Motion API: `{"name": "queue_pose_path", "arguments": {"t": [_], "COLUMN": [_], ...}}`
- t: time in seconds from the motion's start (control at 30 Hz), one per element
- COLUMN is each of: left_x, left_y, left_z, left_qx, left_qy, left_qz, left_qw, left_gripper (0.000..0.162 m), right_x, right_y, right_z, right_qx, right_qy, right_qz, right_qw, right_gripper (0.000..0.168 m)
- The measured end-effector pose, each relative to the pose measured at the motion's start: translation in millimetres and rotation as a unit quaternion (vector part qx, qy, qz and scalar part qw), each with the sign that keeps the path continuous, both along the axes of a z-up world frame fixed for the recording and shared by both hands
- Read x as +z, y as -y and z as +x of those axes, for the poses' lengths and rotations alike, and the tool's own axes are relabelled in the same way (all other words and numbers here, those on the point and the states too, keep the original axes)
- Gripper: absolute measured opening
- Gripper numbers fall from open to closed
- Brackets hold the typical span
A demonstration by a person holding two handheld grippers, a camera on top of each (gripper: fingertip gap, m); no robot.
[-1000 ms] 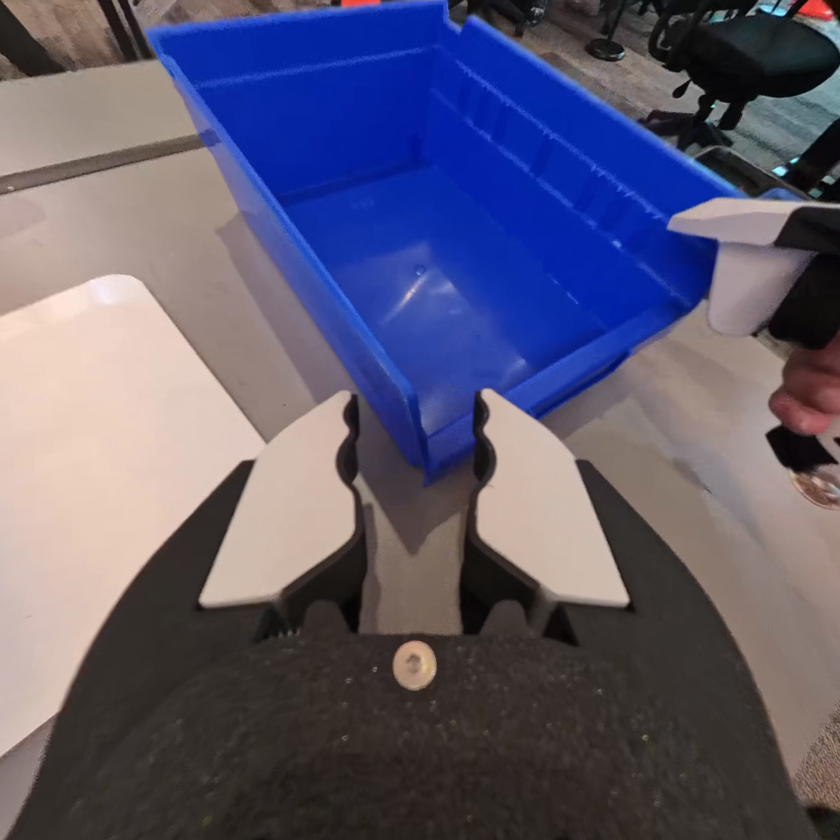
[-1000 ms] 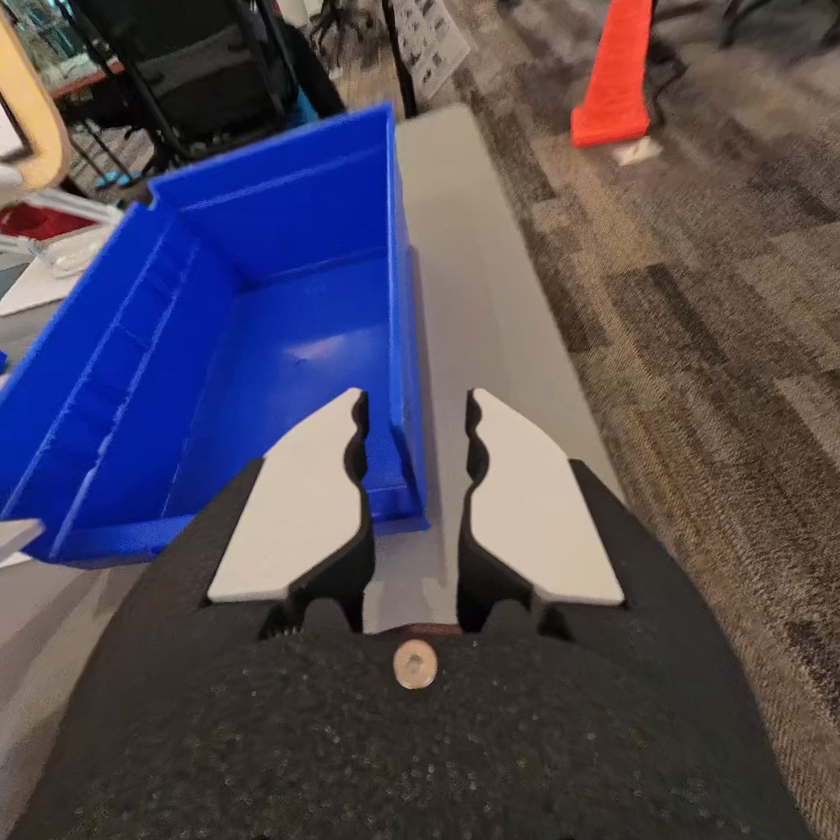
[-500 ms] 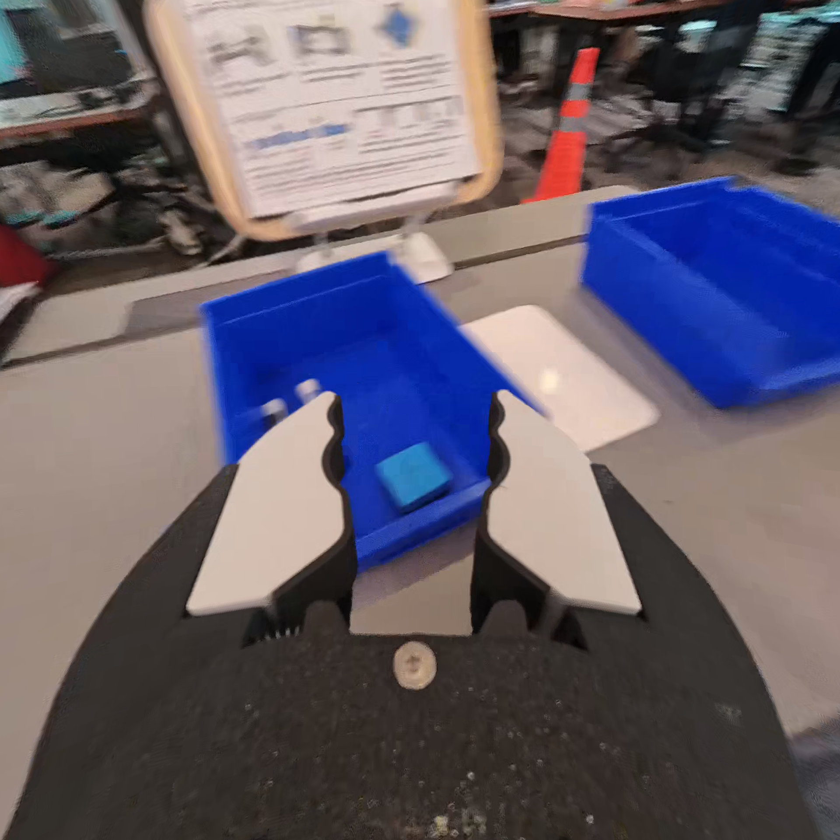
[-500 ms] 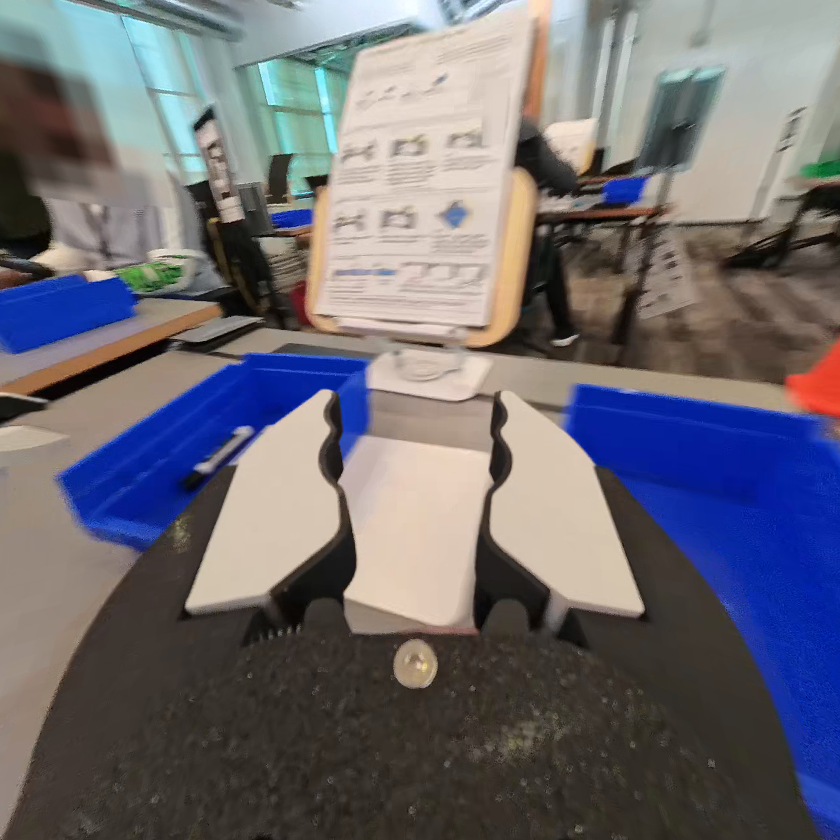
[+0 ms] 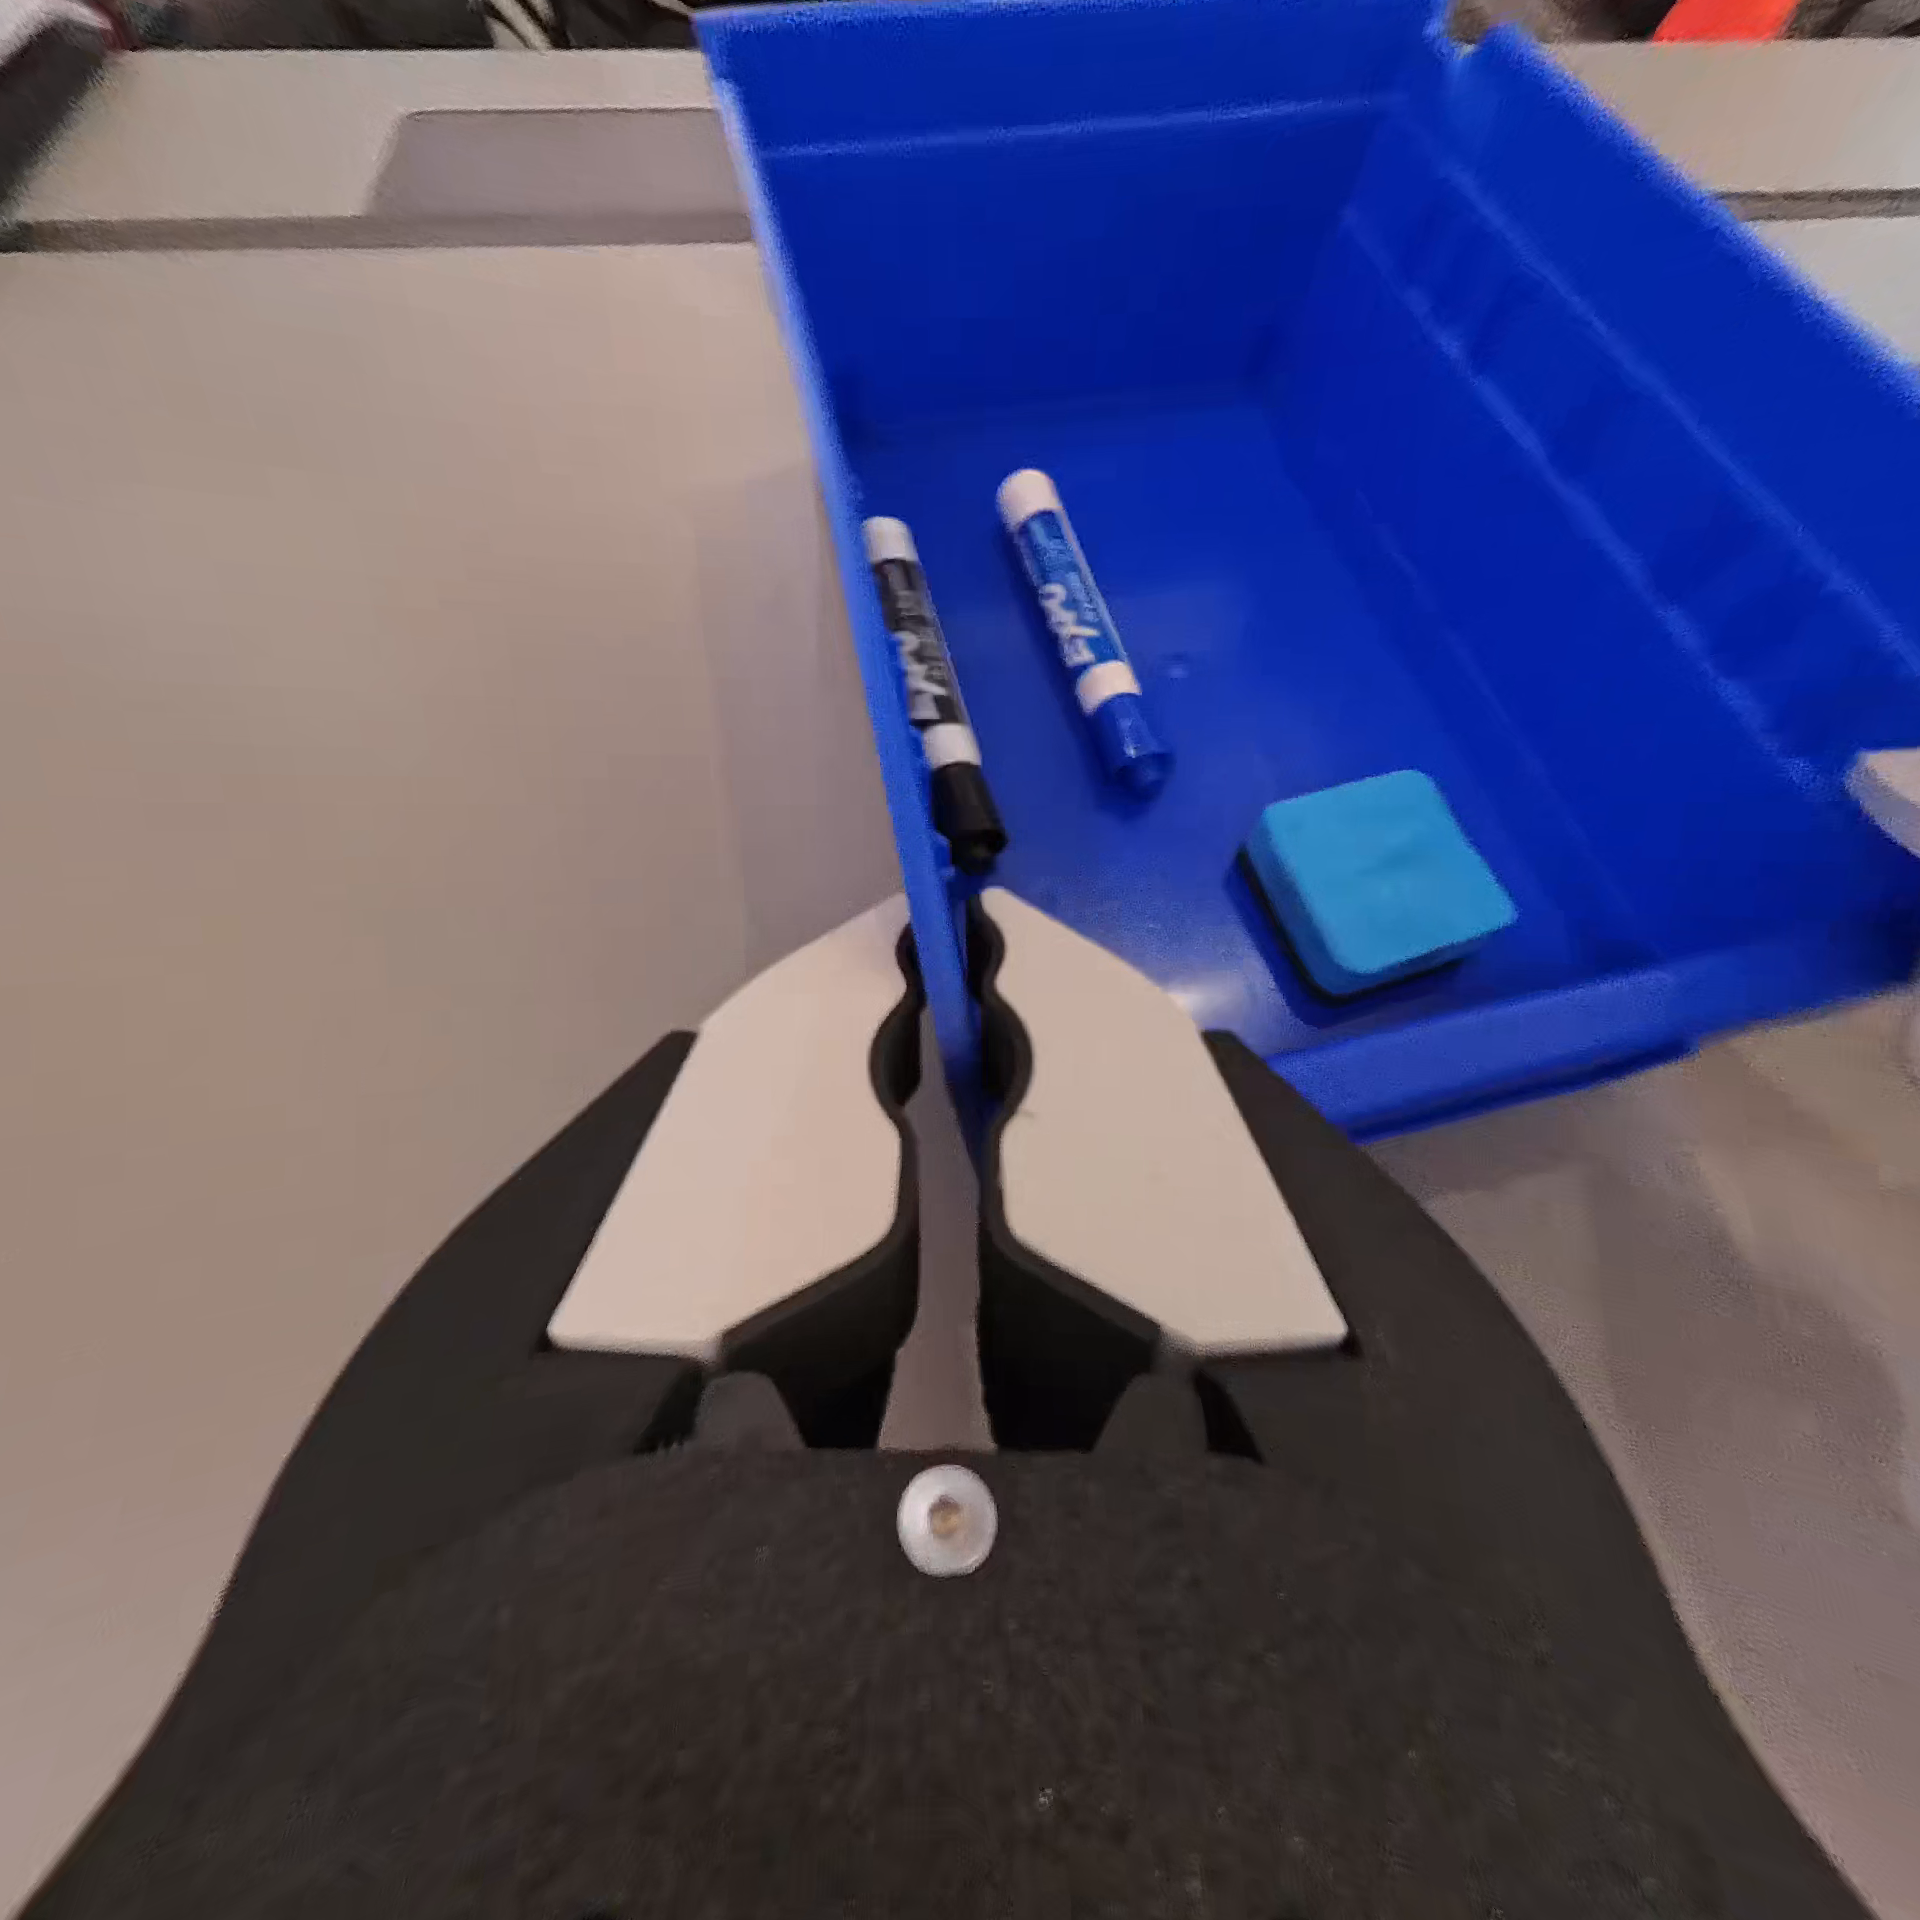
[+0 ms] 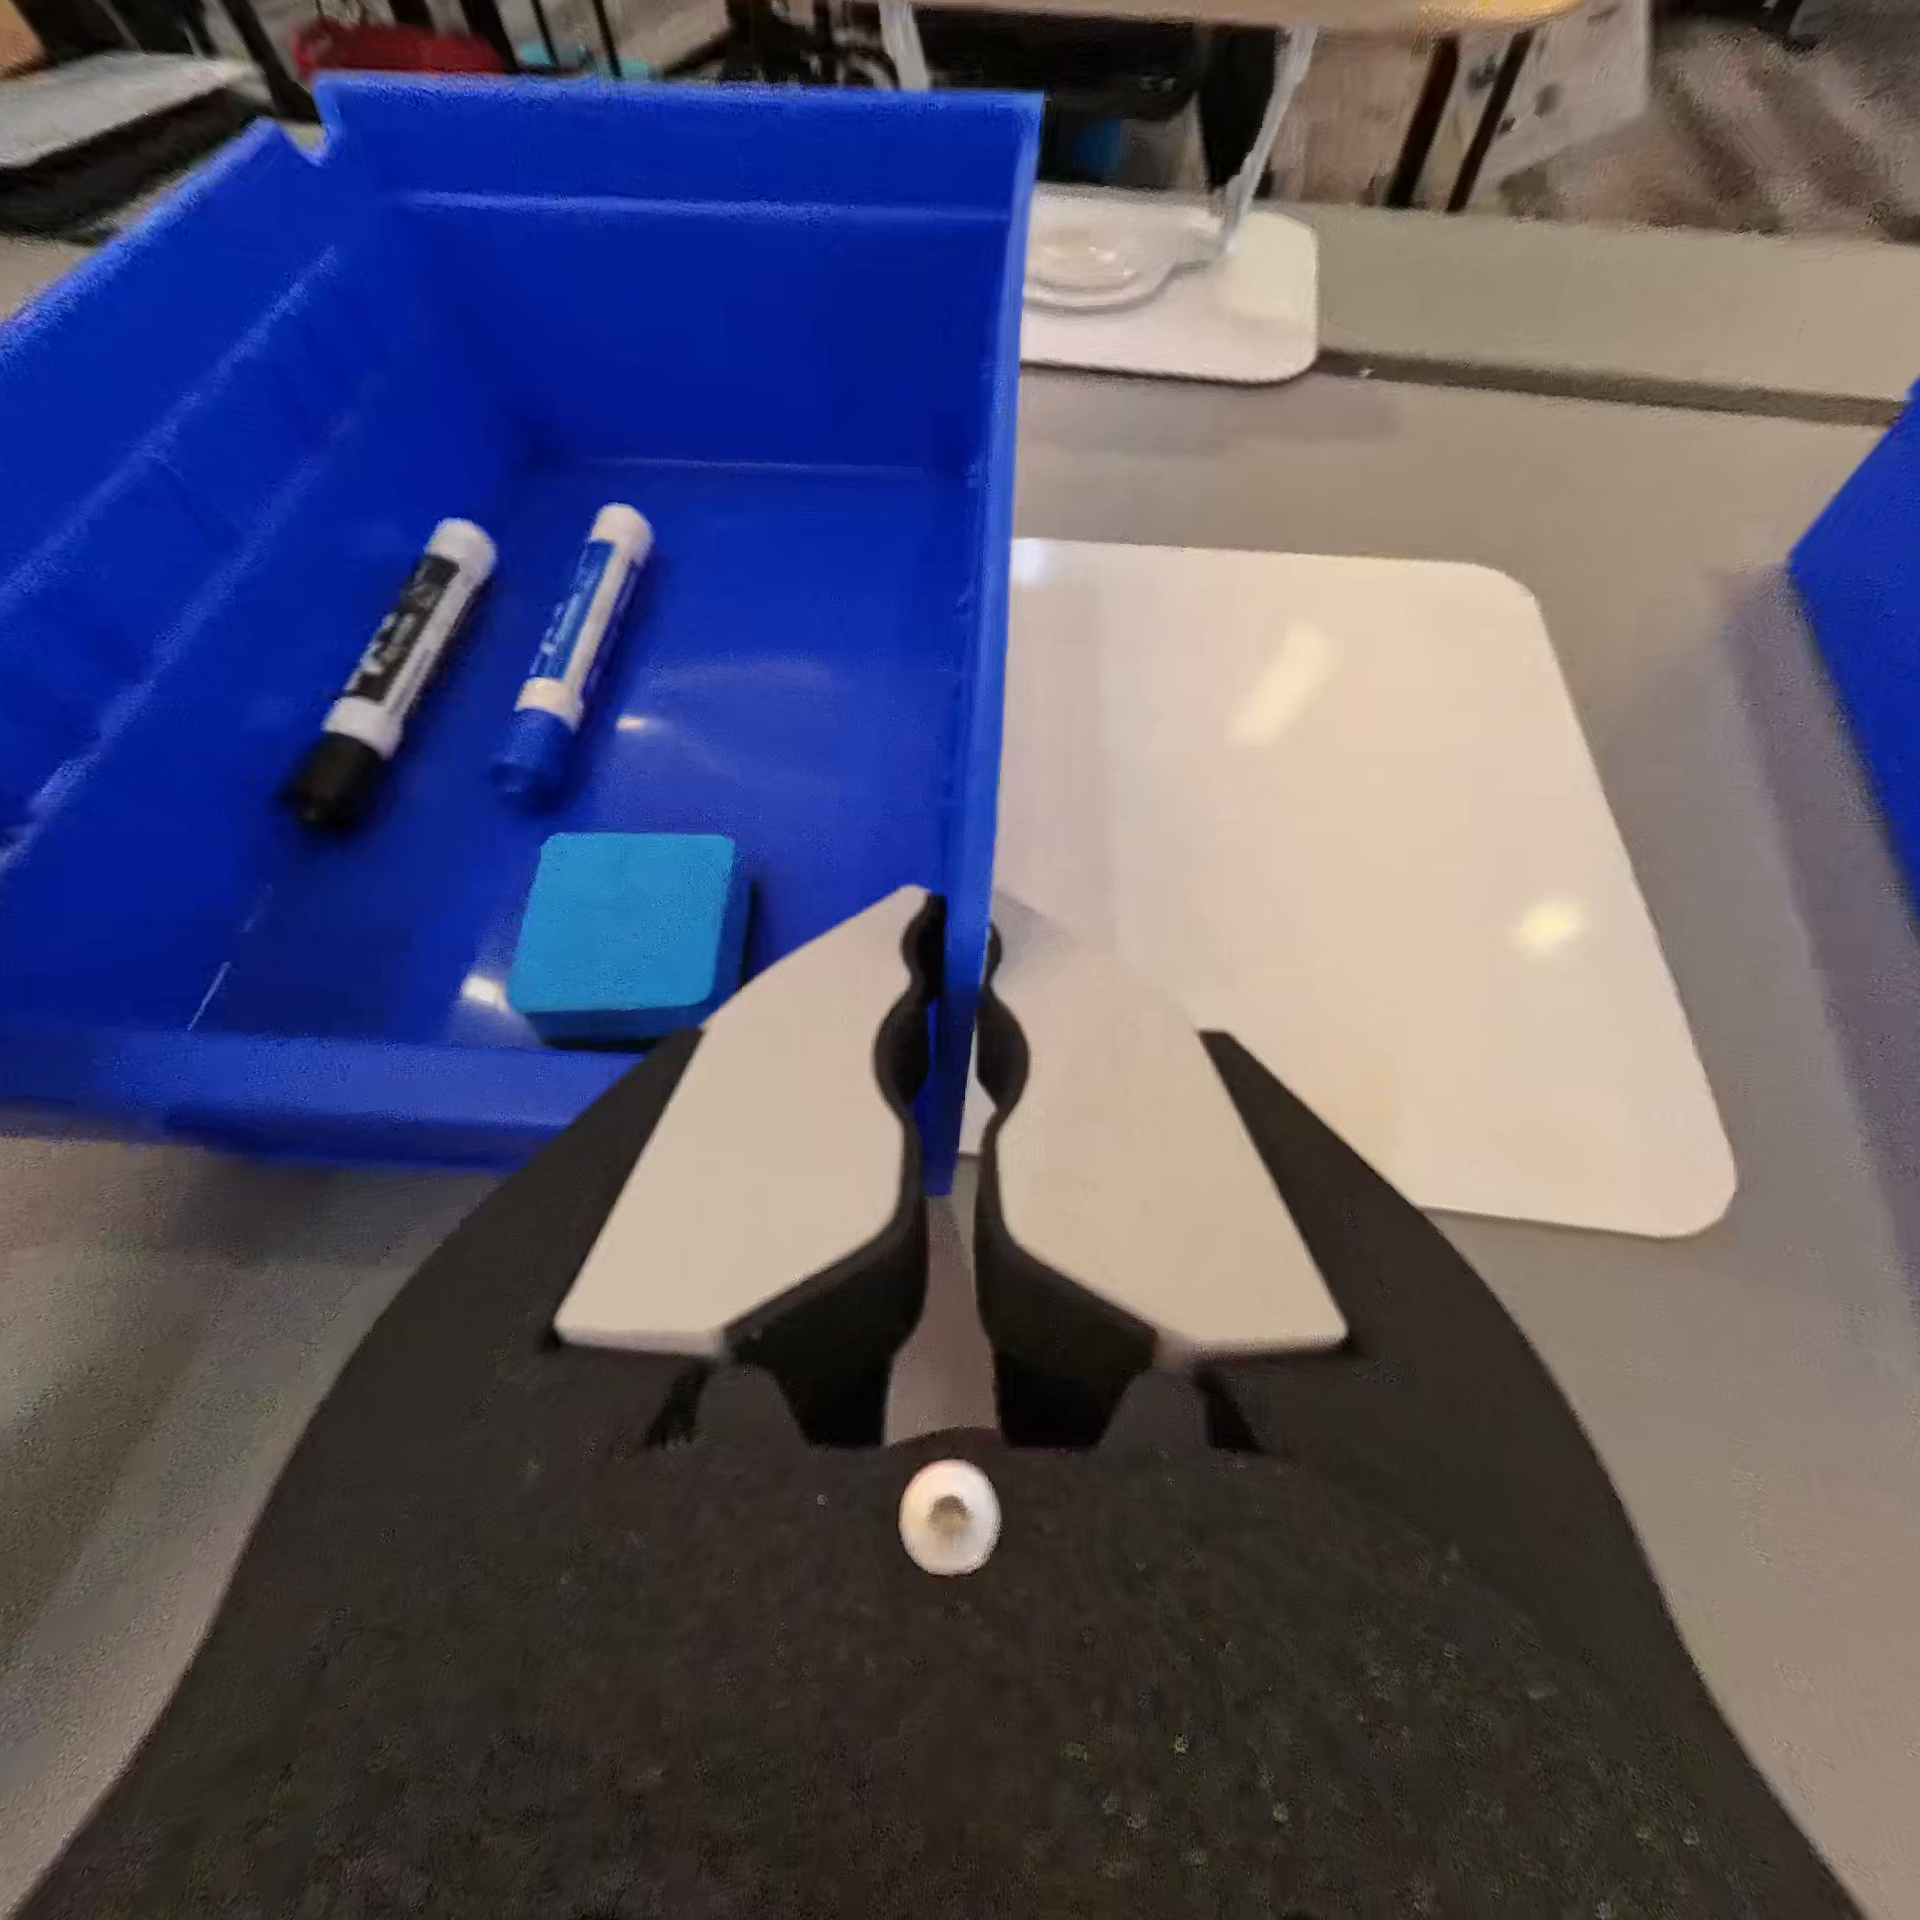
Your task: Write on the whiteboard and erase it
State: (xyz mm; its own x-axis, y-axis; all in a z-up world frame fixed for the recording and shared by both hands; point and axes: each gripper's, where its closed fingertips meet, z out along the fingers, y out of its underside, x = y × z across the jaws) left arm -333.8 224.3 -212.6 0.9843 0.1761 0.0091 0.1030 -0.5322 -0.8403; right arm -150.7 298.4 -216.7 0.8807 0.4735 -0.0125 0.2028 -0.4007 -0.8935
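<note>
Blue plastic bin (image 6: pixel 675 312) sits on the grey worktop (image 5: pixel 364 623), pinched at both near corners. Left gripper (image 5: pixel 940 935) is clenched on the bin's left side wall, one finger outside it, one inside. Right gripper (image 6: pixel 956 925) is clenched on the opposite wall the same way, its outer finger toward the whiteboard (image 6: pixel 1330 852).

Contents, ahead of the fingers: black marker (image 5: pixel 928 675) lying along the left wall just beyond the left fingertips; blue marker (image 5: pixel 1081 634) beside it, apart; blue eraser (image 6: pixel 629 935) near the bin's front lip, just left of the right gripper's inner finger. Whiteboard lies flat on the worktop, touching or just beside the bin's right wall, surface blank. A second blue bin's edge (image 6: pixel 1860 623) shows beyond the board.

Judgement: step in hand looks like shifting or steadying the bin before taking a marker; writing not begun. To do it well: move both grippers together and level, so the thin walls do not flex or slip out and the markers do not roll. Keep the bin off the board. Release fully before reaching in.
</note>
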Motion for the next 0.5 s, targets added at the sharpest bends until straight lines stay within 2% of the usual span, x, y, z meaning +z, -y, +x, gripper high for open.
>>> {"name": "queue_pose_path", "arguments": {"t": [0.1, 0.2, 0.3, 0.5], "left_x": [6, 18, 30, 54], "left_y": [2, 12, 26, 49], "left_z": [-7, -32, -71, -164], "left_qx": [0.006, 0.022, 0.044, 0.074], "left_qy": [-0.012, -0.022, -0.005, -0.03], "left_qz": [0.002, 0.01, 0.026, 0.055], "left_qw": [1.0, 0.999, 0.999, 0.995], "left_gripper": [0.004, 0.003, 0.003, 0.003], "right_x": [4, 24, 34, 55], "right_y": [4, 17, 24, 47], "right_z": [-5, -28, -71, -167], "right_qx": [-0.009, -0.004, 0.017, 0.038], "right_qy": [0.0, -0.004, -0.013, -0.038], "right_qz": [-0.007, 0.016, 0.018, 0.055], "right_qw": [1.0, 1.0, 1.0, 0.997], "right_gripper": [0.002, 0.002, 0.003, 0.003]}}
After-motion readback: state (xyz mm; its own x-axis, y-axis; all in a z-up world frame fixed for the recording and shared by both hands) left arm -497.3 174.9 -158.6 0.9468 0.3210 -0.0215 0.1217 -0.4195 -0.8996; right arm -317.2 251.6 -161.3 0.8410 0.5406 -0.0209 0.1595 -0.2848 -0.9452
